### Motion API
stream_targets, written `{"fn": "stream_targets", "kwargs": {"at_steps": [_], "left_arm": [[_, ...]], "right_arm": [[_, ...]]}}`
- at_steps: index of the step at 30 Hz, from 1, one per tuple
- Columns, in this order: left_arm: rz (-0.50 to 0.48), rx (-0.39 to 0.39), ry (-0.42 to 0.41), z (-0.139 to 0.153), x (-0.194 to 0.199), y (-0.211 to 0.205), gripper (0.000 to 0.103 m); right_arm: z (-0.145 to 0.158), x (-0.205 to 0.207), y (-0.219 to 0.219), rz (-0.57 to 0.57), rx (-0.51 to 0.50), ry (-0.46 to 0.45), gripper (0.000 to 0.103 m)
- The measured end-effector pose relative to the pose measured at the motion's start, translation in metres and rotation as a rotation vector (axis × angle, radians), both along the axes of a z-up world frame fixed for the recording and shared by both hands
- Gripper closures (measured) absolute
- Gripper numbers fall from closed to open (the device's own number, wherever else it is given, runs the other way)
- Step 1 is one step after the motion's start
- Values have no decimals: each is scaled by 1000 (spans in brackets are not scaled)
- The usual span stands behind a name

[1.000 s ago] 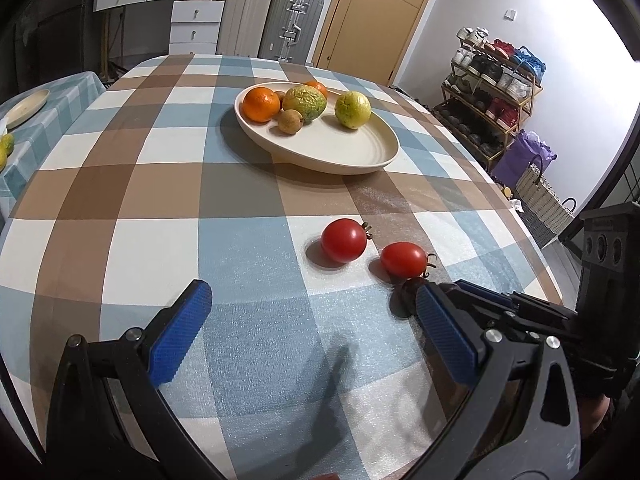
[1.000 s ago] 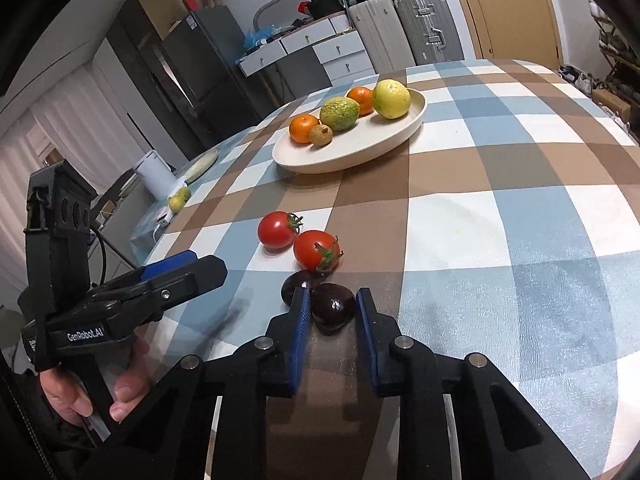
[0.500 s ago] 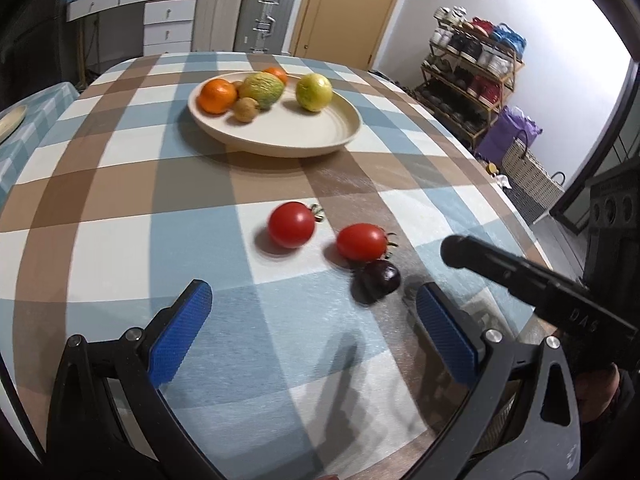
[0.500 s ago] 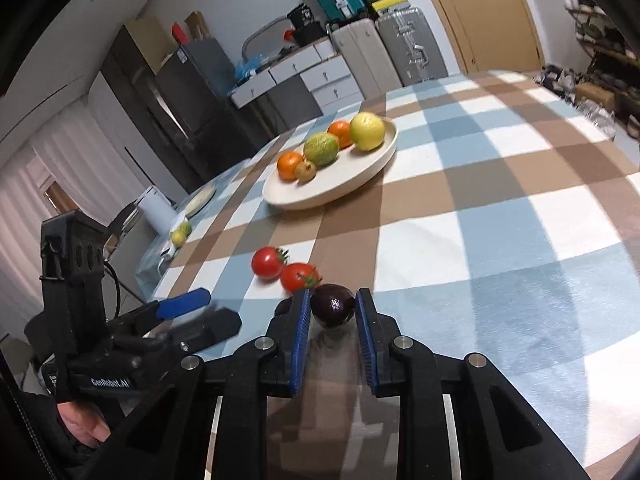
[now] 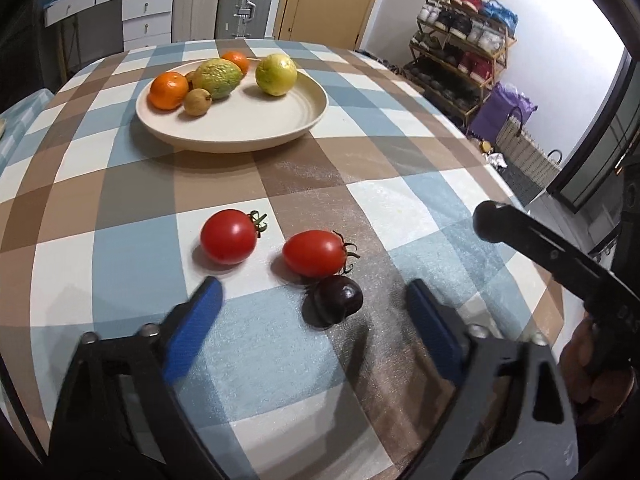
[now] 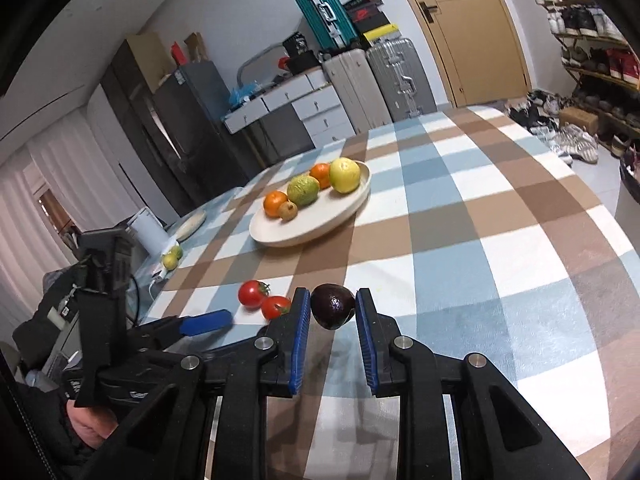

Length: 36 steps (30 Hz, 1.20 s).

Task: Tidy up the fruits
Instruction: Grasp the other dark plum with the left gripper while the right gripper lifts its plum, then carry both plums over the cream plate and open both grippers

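The counter [image 5: 400, 208], under a blue, brown and white checked cloth, carries a wide cream plate [image 5: 280, 128] at its far side. On the plate lie two oranges, a green fruit [image 5: 218, 78], a yellow-green fruit [image 5: 276, 74] and a small brown one [image 5: 197, 101]. Nearer, on the cloth, two red tomatoes [image 5: 229, 236] sit side by side, with a dark plum [image 5: 338, 299] touching the right one.

The right tongs [image 6: 333, 320] are clamped on a second dark plum [image 6: 332, 311], held clear of the cloth. The left tongs [image 5: 314, 316] stand apart with nothing gripped; their jaws have just been closing in, and the plum on the cloth lies between them, untouched.

The step in hand looks like carrying loose fruit to the plate. Next, the right tongs likely need to travel far-left over the rim and let go on bare plate, while the left ones settle lower around the plum.
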<state>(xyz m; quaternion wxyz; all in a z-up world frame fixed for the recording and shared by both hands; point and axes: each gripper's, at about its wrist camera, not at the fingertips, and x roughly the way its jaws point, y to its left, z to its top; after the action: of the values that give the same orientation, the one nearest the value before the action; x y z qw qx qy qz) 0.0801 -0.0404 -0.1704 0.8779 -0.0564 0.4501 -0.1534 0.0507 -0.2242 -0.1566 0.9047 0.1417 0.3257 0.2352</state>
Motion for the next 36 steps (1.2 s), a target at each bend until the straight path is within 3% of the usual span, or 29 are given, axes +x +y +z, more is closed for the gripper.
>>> {"fn": "stream_targets", "kwargs": {"at_steps": [1,3,5,7,10,15,21,29,36], "left_arm": [[-10,-5,12,-1,1,-2,33],[-16,-9,14,-1,1,-4,36],[-27,-19,20,-1,2,-6,46],[-31,-4,22,-2,2,-9,65],[-47,-24,22,-1,1,-9,81],[-103,-60,18,4,-7,-14,81],[-103,-74,-15,18,-11,-5,81],[-17,-116,-127,59,6,42,81],[39,-98,-200,83,41,83,81]], "right_arm": [[0,-1,1,5,-1,-6,79],[0,-1,1,16,-1,-12,79],[0,-2,1,22,6,-14,79],[-2,-2,0,27,12,-12,79],[-3,-3,-1,29,18,-11,79],[-3,-5,-1,26,22,-9,79],[2,-7,2,32,14,-24,79],[3,5,8,51,14,-9,79],[9,30,26,91,-15,-7,79]]}}
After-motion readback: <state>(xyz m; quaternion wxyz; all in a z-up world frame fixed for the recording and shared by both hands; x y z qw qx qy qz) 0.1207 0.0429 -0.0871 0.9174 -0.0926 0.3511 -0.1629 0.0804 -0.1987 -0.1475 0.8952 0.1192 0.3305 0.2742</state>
